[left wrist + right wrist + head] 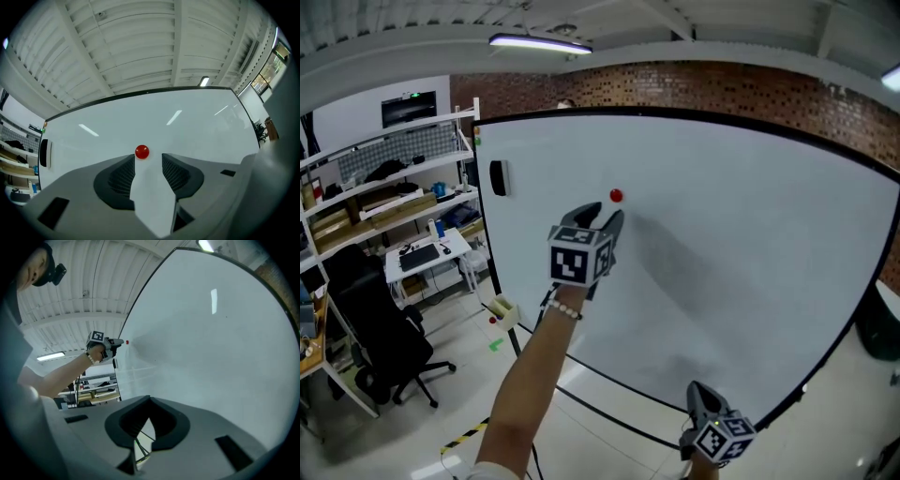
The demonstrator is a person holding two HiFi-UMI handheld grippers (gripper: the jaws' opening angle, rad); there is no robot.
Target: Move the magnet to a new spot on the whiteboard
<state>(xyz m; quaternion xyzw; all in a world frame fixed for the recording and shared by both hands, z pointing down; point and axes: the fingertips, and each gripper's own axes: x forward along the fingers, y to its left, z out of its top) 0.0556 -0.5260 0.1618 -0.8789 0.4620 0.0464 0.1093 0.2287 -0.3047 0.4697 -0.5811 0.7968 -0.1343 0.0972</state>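
A small red magnet (616,196) sticks to the large whiteboard (741,244), upper left of its middle. My left gripper (602,216) is raised to the board just below the magnet. In the left gripper view its jaws (148,157) stand apart, and the magnet (142,151) sits on the board just past the tips, touching neither pad. My right gripper (698,394) hangs low by the board's bottom edge; its jaws (150,398) meet at the tips with nothing held. From there the magnet (127,341) and the left gripper (112,344) show far off.
A black eraser (498,177) clings to the board's left edge. A small tray (502,309) hangs at the board's lower left corner. Shelves (384,187), a desk and a black office chair (375,337) stand to the left. A brick wall (722,89) rises behind.
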